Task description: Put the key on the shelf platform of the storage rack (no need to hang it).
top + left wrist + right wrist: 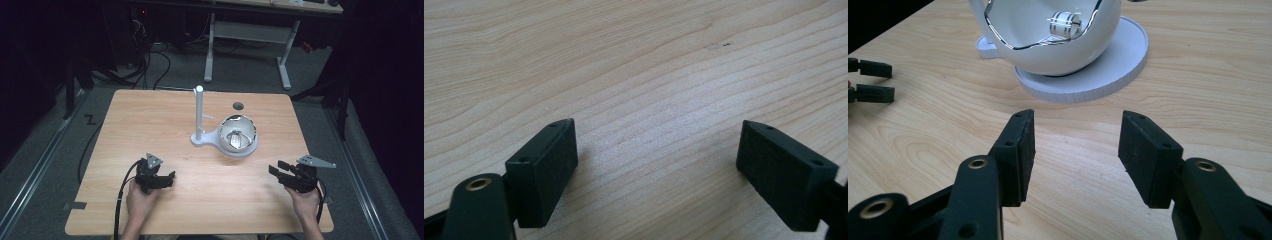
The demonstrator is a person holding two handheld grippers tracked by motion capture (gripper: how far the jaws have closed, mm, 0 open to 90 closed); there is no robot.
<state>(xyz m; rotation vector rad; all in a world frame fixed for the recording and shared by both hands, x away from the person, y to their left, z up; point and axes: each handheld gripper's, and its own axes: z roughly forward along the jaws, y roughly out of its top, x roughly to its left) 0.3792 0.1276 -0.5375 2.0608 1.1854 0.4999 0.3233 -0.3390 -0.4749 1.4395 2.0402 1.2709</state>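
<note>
Keep right gripper [1075, 150] wide open, empty, aimed upward in frame at the white bowl [1058, 45], approaching slowly.

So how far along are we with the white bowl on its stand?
Nothing looks done yet. The white jagged-rimmed bowl sits on its round white stand, a small silver cylinder inside. Both the left gripper and right gripper are open, empty, short of it. Reaching and grasping remain.
</note>
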